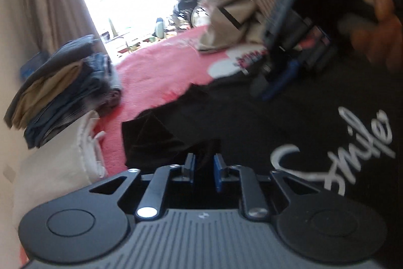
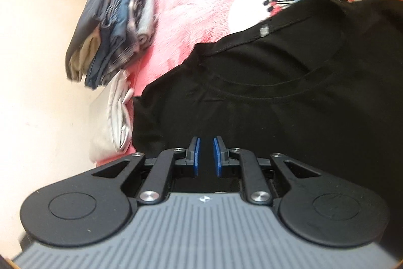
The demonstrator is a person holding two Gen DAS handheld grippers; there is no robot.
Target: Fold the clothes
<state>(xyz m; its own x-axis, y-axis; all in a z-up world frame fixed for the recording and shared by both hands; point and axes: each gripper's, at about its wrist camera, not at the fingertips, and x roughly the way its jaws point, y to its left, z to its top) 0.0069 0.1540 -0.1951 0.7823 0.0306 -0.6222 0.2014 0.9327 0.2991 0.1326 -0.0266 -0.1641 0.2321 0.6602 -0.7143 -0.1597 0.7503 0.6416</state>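
Closest to us, our left tool and right tool both show a narrow gap between their blue pads, gripping nothing (motion blurs both views). Beyond them the black T-shirt lies on the pink bed cover, with the folded stack farther off near the bed's edge.

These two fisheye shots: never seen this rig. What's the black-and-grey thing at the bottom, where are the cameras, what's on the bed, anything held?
Each picture comes from a camera mounted on a hand-held two-finger gripper, looking forward along its fingers. The left gripper fills the bottom of its view; the right gripper does likewise, and also appears blurred in the left view, held by a hand. A black T-shirt printed "Smile" lies spread on a pink blanket. Beside it sit a stack of folded clothes and a beige garment. Both grippers show a narrow gap with nothing visibly pinched.
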